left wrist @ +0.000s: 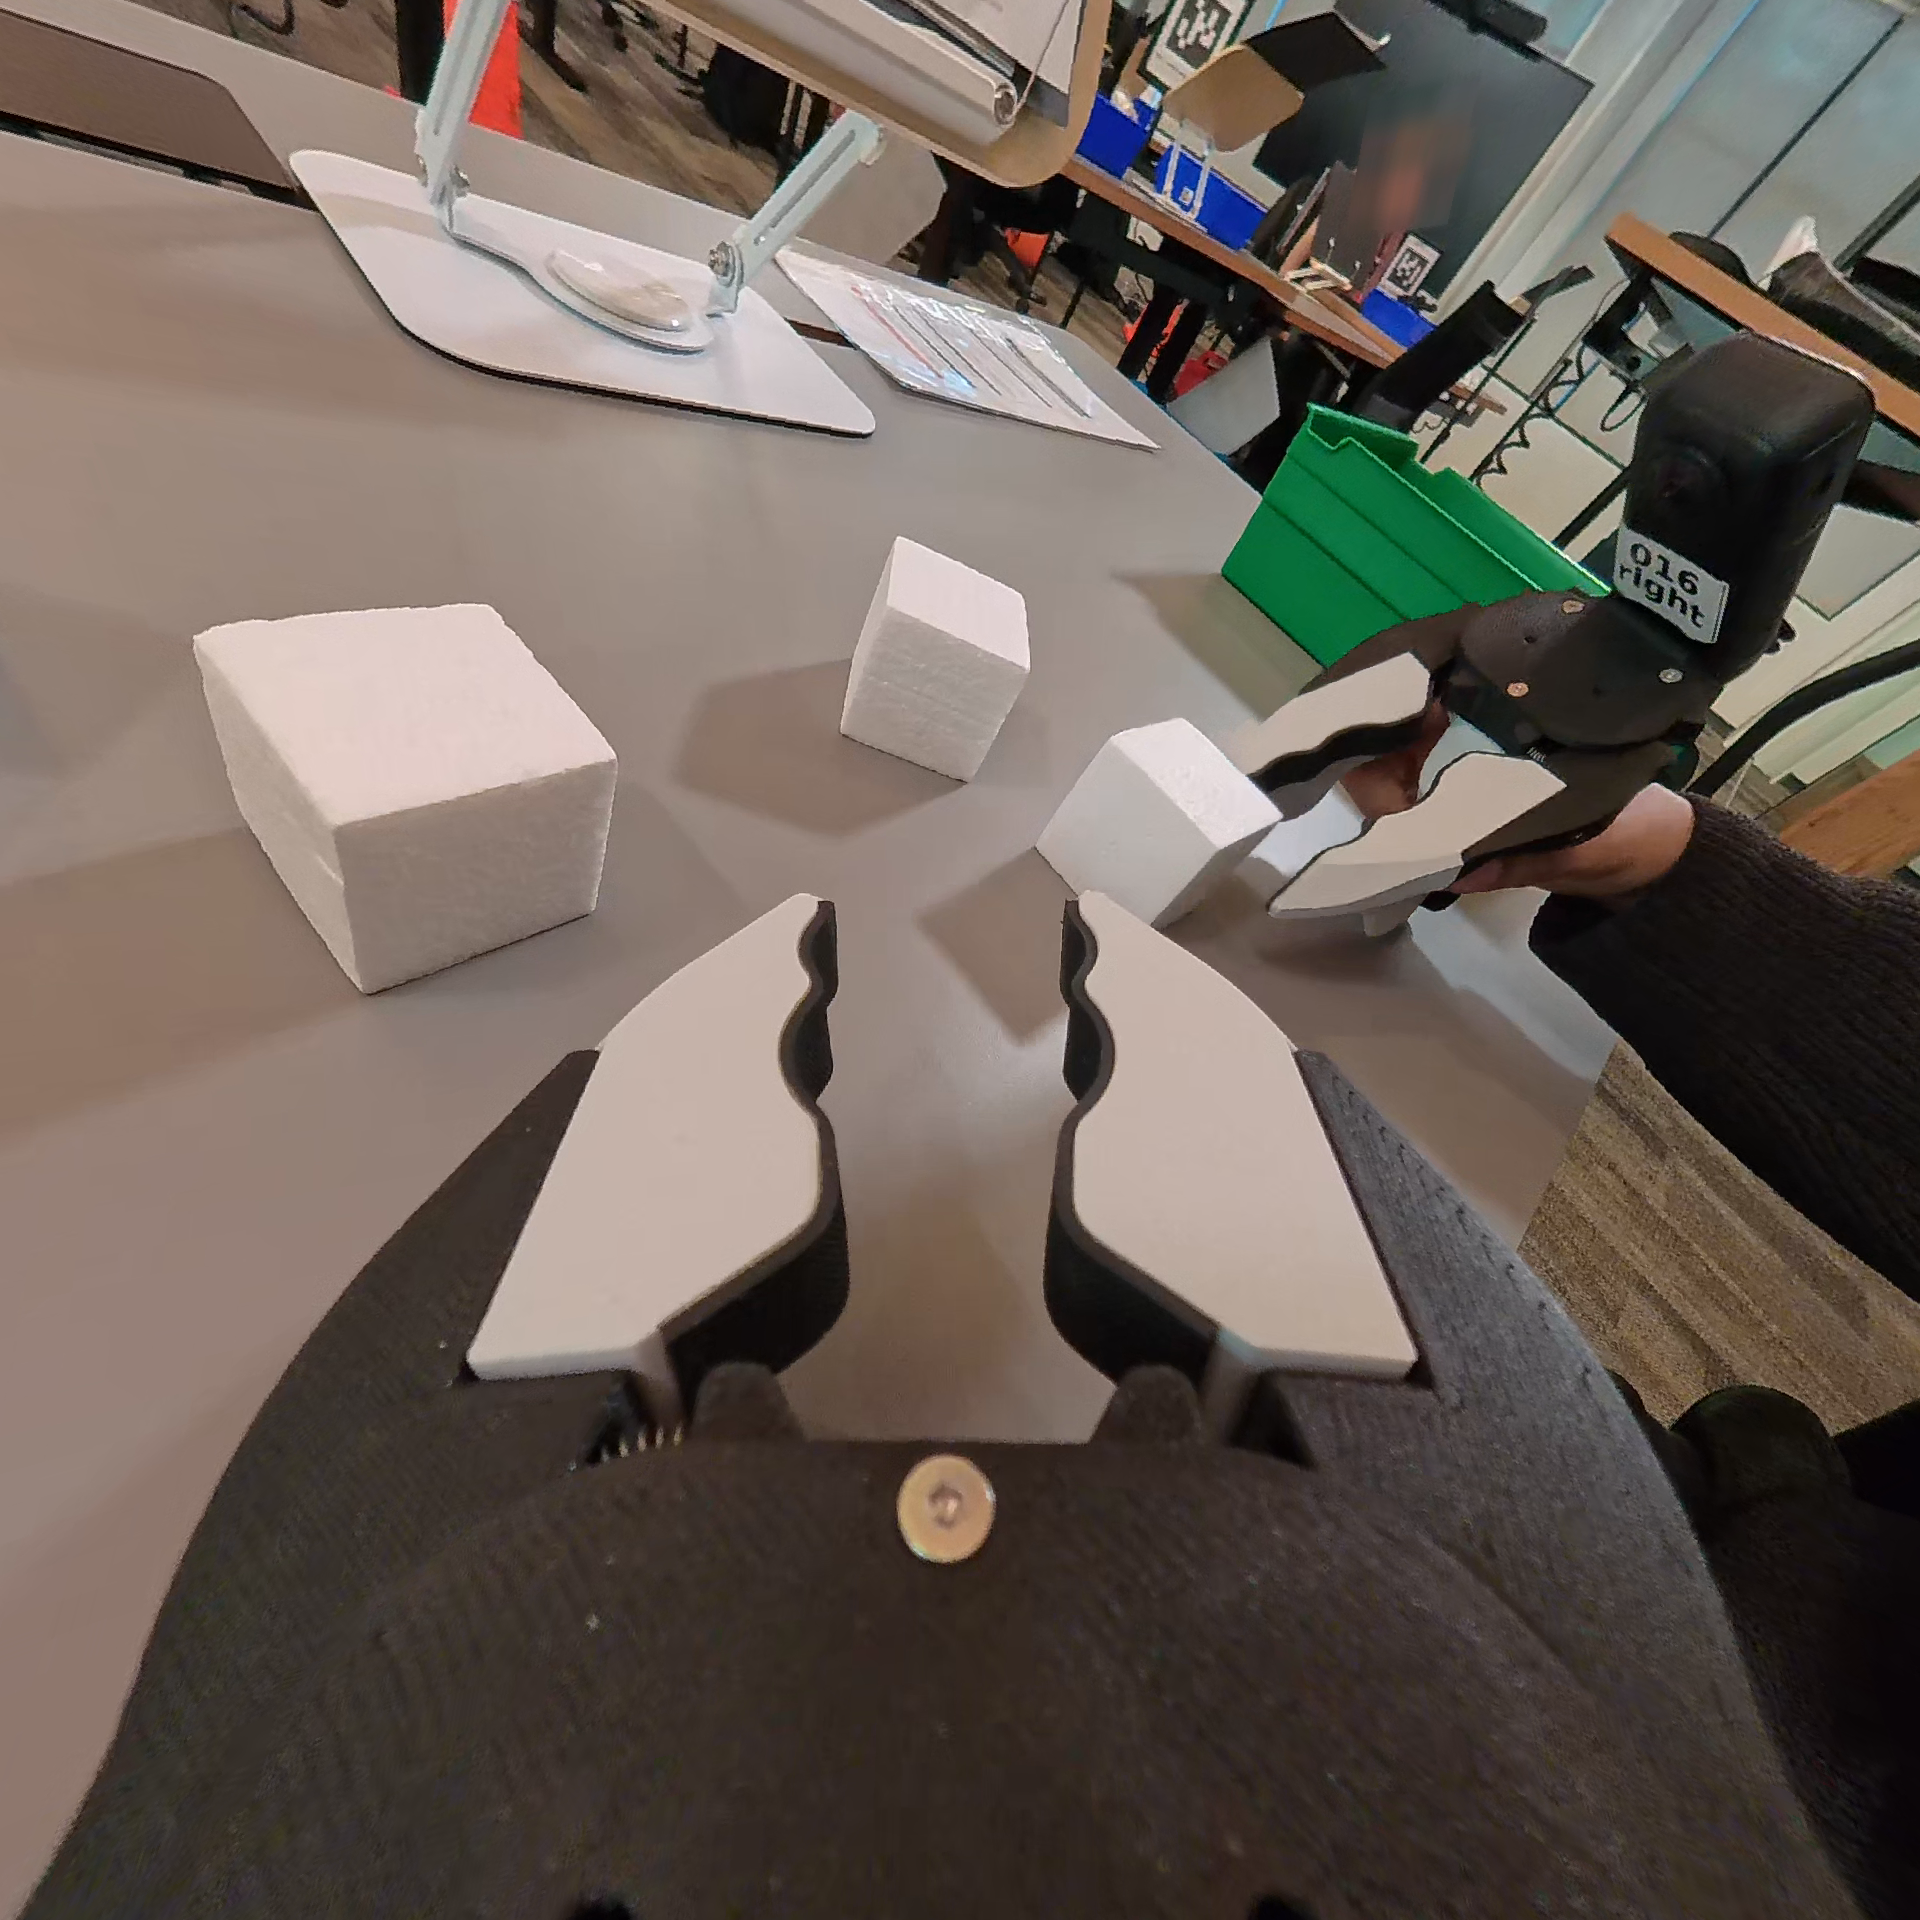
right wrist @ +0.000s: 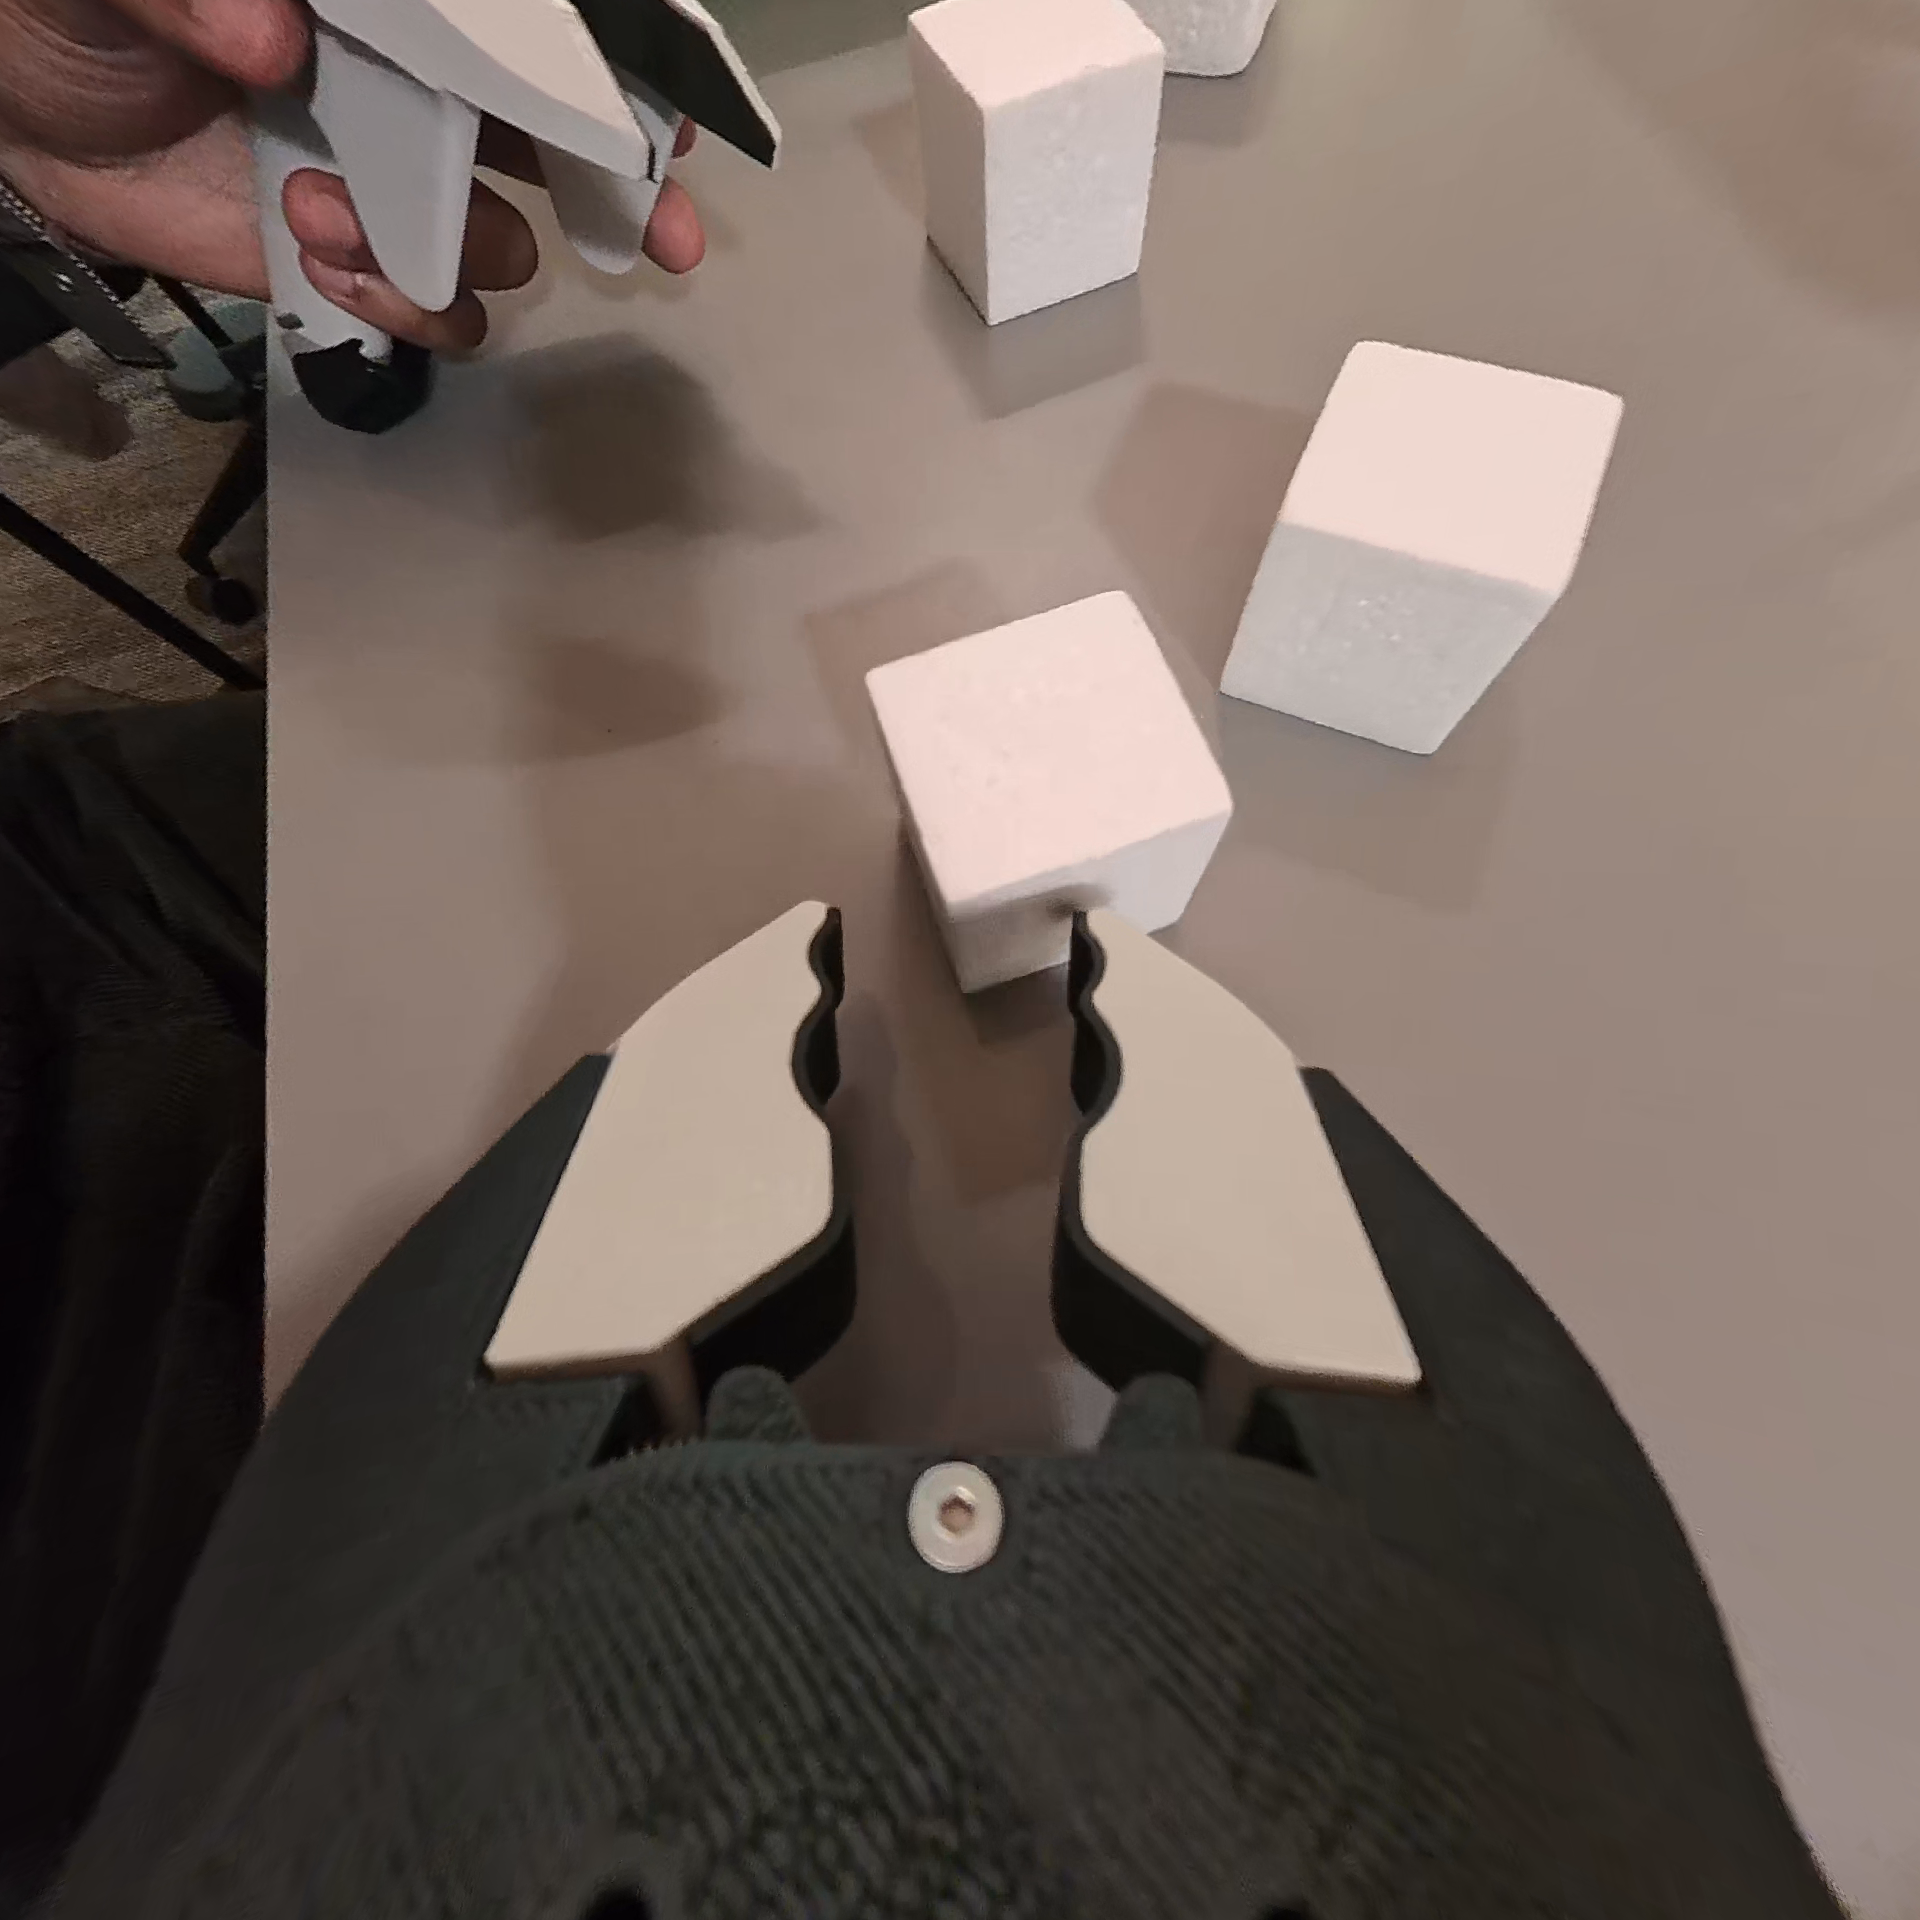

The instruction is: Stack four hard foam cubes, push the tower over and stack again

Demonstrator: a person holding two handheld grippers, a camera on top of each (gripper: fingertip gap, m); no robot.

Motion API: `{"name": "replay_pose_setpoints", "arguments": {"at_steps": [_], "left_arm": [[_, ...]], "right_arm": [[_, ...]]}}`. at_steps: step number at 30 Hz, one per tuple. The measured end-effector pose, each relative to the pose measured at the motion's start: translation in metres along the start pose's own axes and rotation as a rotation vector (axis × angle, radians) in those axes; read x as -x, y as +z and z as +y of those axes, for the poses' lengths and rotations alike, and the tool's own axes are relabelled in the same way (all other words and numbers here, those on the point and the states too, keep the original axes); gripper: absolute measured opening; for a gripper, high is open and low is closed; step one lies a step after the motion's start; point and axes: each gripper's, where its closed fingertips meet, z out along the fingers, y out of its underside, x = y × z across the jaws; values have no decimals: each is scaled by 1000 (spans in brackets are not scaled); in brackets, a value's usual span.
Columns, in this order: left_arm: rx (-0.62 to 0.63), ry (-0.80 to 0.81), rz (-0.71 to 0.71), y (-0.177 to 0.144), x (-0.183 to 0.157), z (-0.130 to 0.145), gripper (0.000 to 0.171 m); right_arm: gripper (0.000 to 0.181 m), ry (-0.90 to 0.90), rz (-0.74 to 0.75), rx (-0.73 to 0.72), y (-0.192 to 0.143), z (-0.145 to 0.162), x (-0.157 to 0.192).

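Left gripper: fingers parted by a moderate gap, nothing between them, only bare grey table showing through. Ahead and to its left sits the large foam cube, resting flat, apart from the fingertips. Farther ahead, slightly right, stands the middle foam cube. To the right of the fingertips lies the small foam cube, with the right gripper just beside it.

Right gripper: fingers likewise parted, holding nothing. The small foam cube lies immediately ahead, its near corner at the tip of the right-hand finger; whether they touch cannot be told. Beyond it to the right stands the middle foam cube; farther ahead, the large foam cube. Far ahead to the left, the left gripper is gripped by a hand near the table edge.

Beyond the cubes, past the left gripper: a white stand base, a laminated sheet, and, off to the right, a green bin.
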Motion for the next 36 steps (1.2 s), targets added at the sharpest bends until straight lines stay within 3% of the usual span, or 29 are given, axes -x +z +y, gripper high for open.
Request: {"name": "replay_pose_setpoints", "arguments": {"at_steps": [8, 18, 36], "left_arm": [[2, -2, 0, 0, 0, 0, 42], [3, -3, -1, 0, 1, 0, 42], [3, -3, -1, 0, 1, 0, 42]], "right_arm": [[49, 0, 30, 11, 2, 1, -3], [46, -11, 110, 10, 3, 0, -14], [46, 1, 124, 6, 1, 0, -17]]}}
